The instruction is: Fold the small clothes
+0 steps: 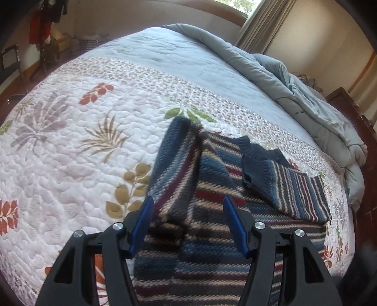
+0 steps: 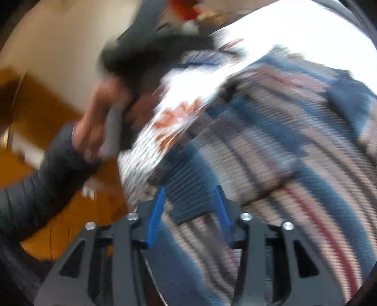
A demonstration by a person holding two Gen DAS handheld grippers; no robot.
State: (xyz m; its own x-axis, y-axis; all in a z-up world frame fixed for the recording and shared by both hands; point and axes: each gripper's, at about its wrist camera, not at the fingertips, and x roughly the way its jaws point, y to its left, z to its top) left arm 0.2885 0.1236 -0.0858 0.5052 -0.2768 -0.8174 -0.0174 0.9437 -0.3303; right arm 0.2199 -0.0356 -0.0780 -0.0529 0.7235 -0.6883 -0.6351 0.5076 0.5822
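Lying between the parted jaws of the left gripper [image 1: 187, 207] is the sweater [image 1: 212, 188]; the right gripper [image 2: 189, 196], though blurred, seems parted over it too.

I count 1 striped sweater [image 1: 212, 188] with 2 sleeves, 1 floral quilt [image 1: 70, 153], 1 grey comforter [image 1: 294, 89], 1 curtain [image 1: 259, 21], and my 2 grippers: left gripper [image 1: 188, 226], right gripper [image 2: 190, 214].
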